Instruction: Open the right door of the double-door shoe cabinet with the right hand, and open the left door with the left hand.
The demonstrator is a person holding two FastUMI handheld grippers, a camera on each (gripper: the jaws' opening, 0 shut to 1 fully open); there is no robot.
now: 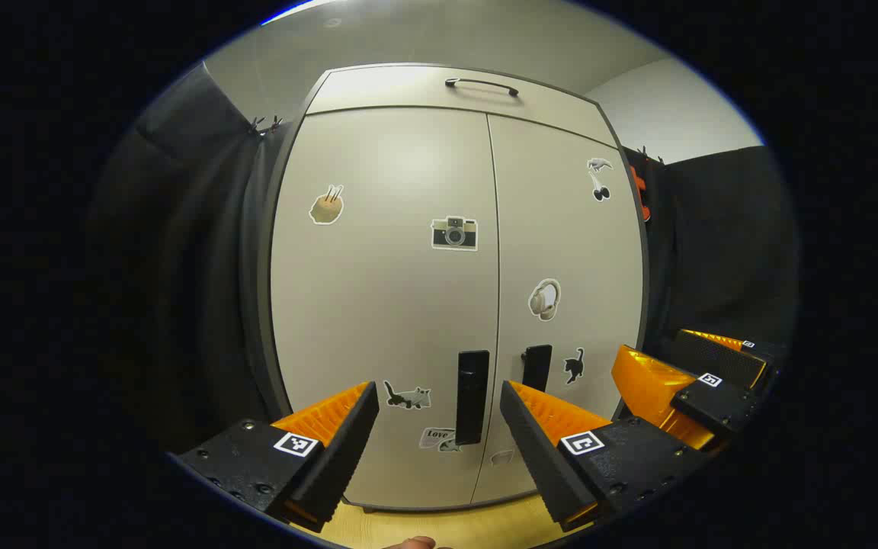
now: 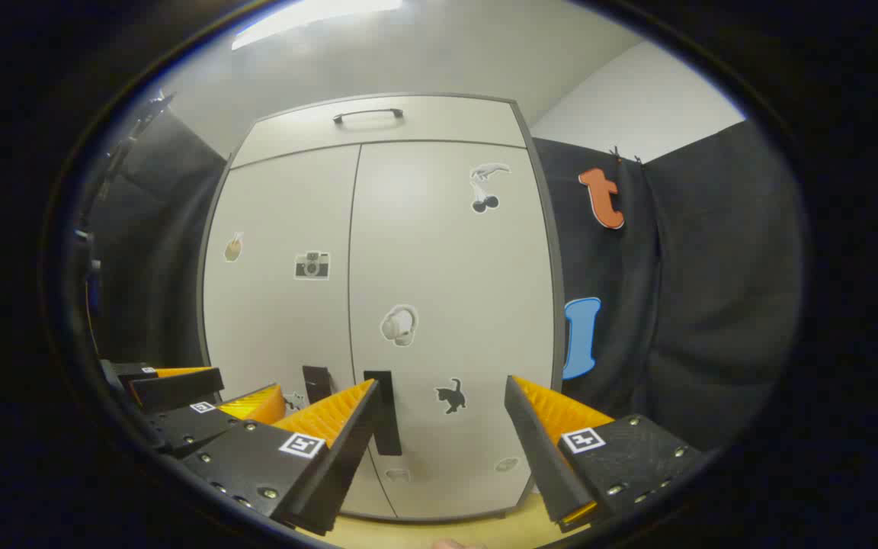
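Pale grey shoe cabinet [image 1: 408, 305] doors closed (stickers scattered); both grippers' jaws wide.

This is a staged recording booth rather than a lived-in home. Black cloth [image 2: 683, 305] hangs as a wall on both sides of a pale shoe cabinet [image 1: 408, 305], clipped up along its top edge, with a plain white room wall [image 2: 637, 107] and ceiling showing above it. Straight ahead of each tool, the cabinet's two closed doors carry decorative stickers [image 1: 454, 232], a homely touch. It stands on light wood flooring [image 1: 439, 526].
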